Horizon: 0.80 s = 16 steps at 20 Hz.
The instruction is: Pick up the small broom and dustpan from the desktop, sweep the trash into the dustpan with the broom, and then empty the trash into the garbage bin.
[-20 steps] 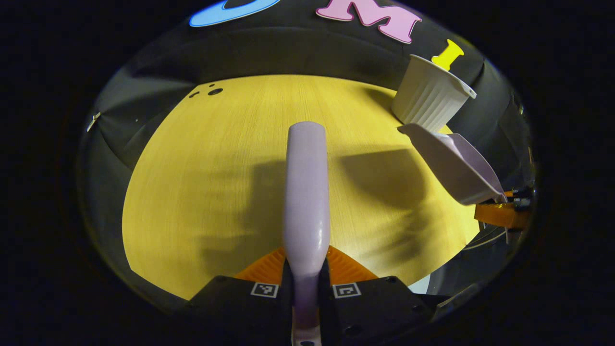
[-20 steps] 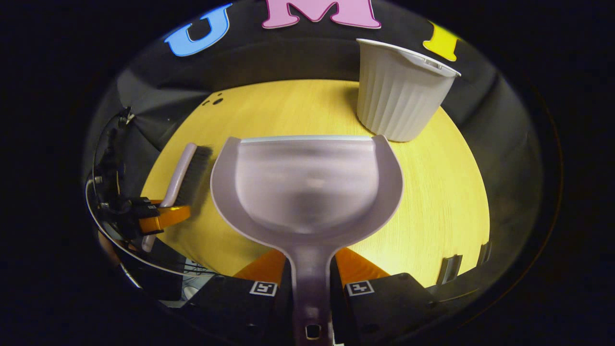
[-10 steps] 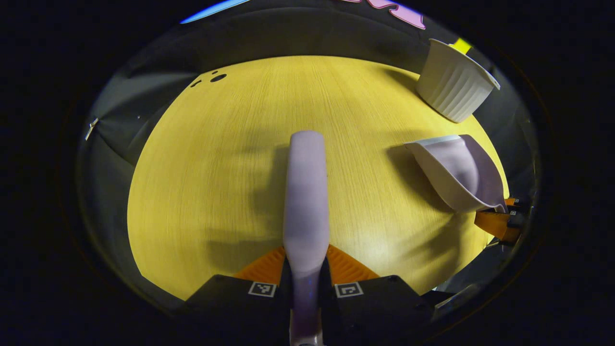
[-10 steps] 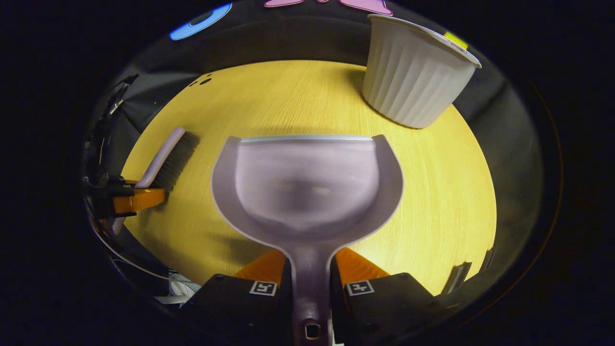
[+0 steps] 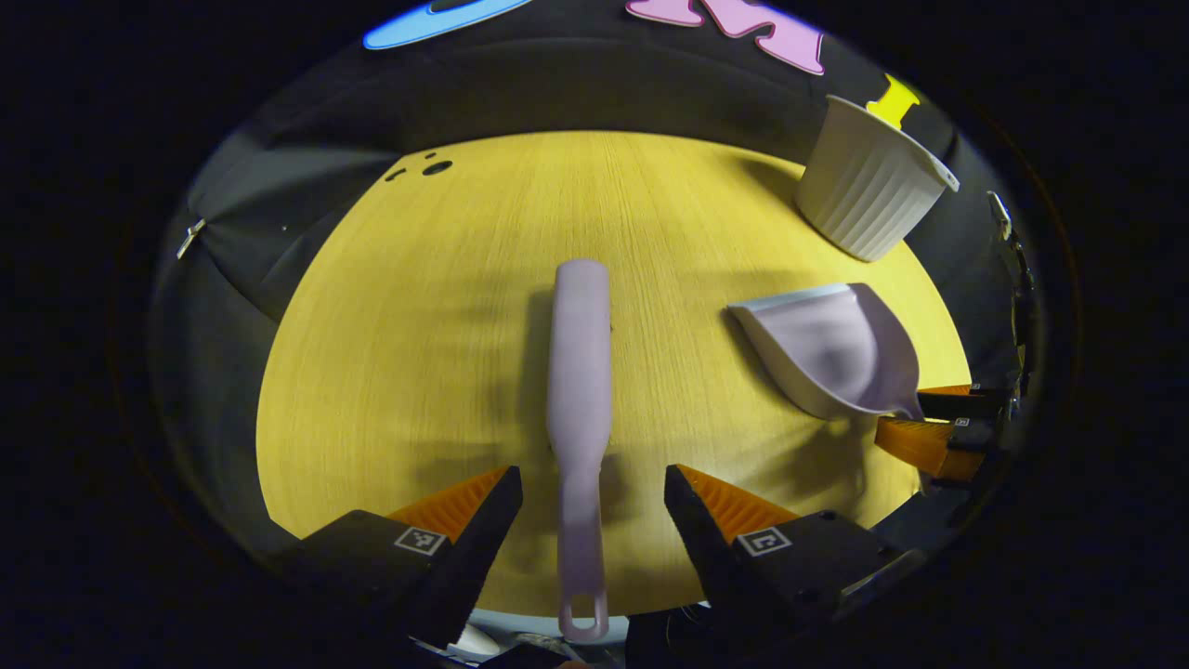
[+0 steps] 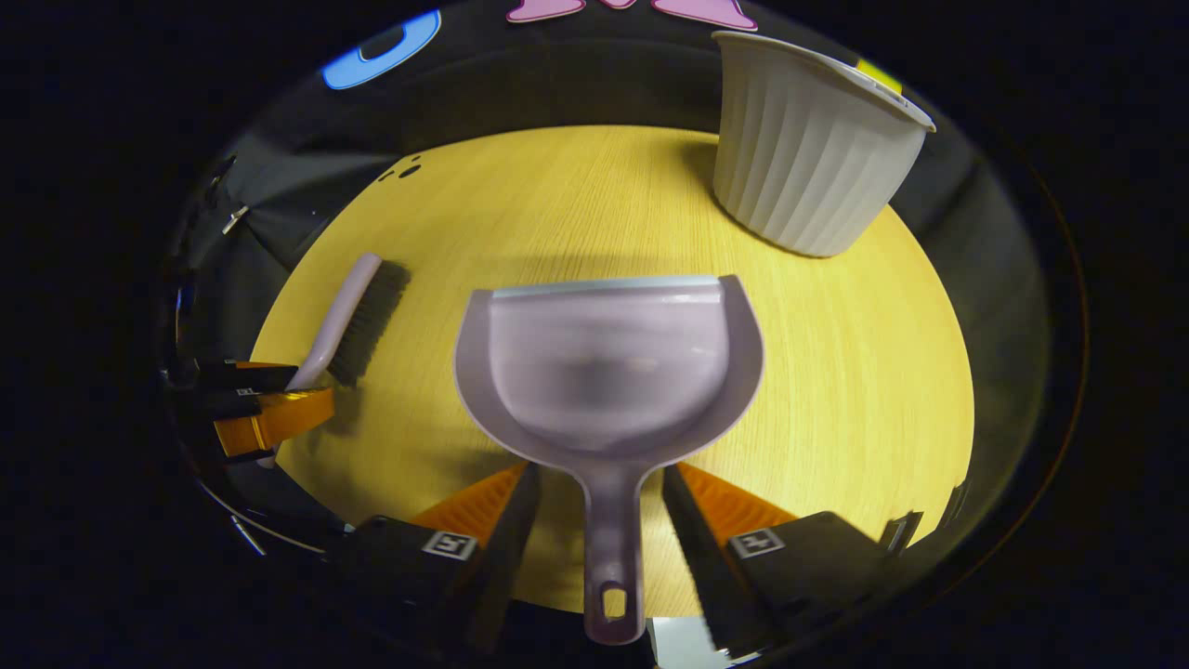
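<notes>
Smooth lilac dustpan [image 6: 608,372], ribbed white bin [image 6: 813,149], wood-grain desktop [image 6: 557,204]

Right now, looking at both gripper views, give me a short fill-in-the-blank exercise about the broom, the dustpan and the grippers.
1. The left hand-held gripper is ____, its fingers apart from the small broom.
2. The dustpan lies on the ____ desktop.
3. The ribbed white garbage bin stands ____.
4. The broom's bristles are ____ in colour.

Missing words: open; yellow; upright; black

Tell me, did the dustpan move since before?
Yes. The dustpan came down onto the table, nearer its front edge, farther from the bin; the right claw opened.
</notes>
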Motion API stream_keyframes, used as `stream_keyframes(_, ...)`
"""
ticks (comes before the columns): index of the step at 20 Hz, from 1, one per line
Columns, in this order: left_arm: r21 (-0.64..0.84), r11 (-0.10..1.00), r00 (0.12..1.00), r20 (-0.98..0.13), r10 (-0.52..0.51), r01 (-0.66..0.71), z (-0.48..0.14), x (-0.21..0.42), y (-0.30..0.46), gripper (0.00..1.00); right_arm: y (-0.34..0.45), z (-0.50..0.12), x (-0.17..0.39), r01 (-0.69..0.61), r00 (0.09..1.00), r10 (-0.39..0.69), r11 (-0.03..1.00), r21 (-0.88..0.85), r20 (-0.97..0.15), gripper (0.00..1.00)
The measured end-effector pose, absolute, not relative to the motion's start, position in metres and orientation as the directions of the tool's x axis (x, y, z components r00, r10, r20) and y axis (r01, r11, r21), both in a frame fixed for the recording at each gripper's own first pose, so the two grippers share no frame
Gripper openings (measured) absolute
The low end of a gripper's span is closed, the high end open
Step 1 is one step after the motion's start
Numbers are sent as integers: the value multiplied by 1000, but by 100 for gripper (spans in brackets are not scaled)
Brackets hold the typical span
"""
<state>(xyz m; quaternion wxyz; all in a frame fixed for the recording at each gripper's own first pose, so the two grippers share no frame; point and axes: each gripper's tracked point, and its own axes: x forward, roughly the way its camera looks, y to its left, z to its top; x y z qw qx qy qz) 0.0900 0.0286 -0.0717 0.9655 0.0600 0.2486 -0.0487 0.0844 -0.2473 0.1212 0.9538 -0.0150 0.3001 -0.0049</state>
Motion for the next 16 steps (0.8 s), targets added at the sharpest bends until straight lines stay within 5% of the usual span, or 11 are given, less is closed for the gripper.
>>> stream_keyframes(1,95,989,899,-433,-61,113,-57,84,30,96,-250,131,89,6,850,-23,999,-34,-526,100)
stream_keyframes(5,34,988,969,-205,-140,150,9,37,16,96,-248,174,99,18,948,-18,1000,-3,-317,99)
stream_keyframes(8,120,988,987,114,-115,102,88,-39,24,96,-227,223,97,-34,996,39,997,63,-83,99)
stream_keyframes(16,126,990,941,323,-99,60,113,-117,20,96,-218,276,67,-34,977,36,999,-10,212,99)
